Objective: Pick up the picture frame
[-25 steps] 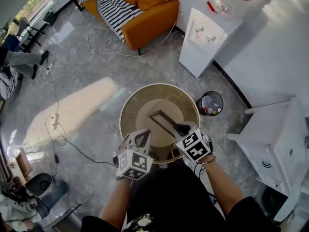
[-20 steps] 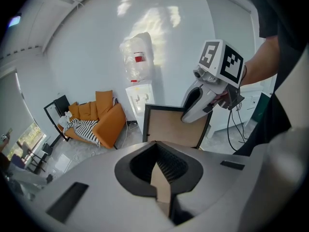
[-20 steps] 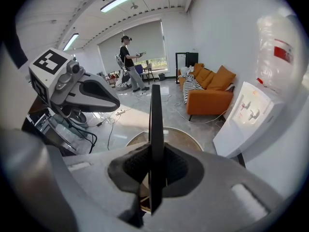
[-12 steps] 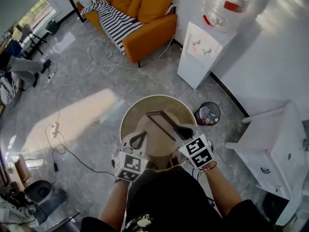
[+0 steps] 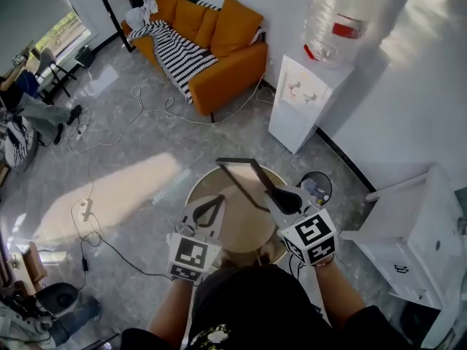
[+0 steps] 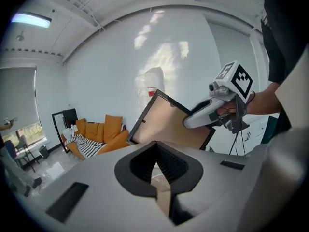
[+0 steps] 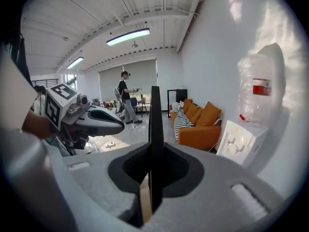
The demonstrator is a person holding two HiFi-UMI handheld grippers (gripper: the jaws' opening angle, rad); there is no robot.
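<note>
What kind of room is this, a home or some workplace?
Most likely an office lounge or break corner, though I can't be sure: an orange sofa stands by the wall, a water dispenser with a big bottle is beside it, and a small round table is nearby.

The picture frame [image 6: 166,124] is showing a black rim round a tan back. Far left, the sofa [image 5: 233,57] is glowing orange under a black-and-white striped blanket [image 5: 175,39]. The left gripper [image 5: 211,203] and right gripper [image 5: 281,195] are wearing grey, with black-and-white square markers.

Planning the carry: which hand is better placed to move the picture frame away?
Right: the right tongs grip the picture frame by its edge; the left tongs are shut and empty.
</note>
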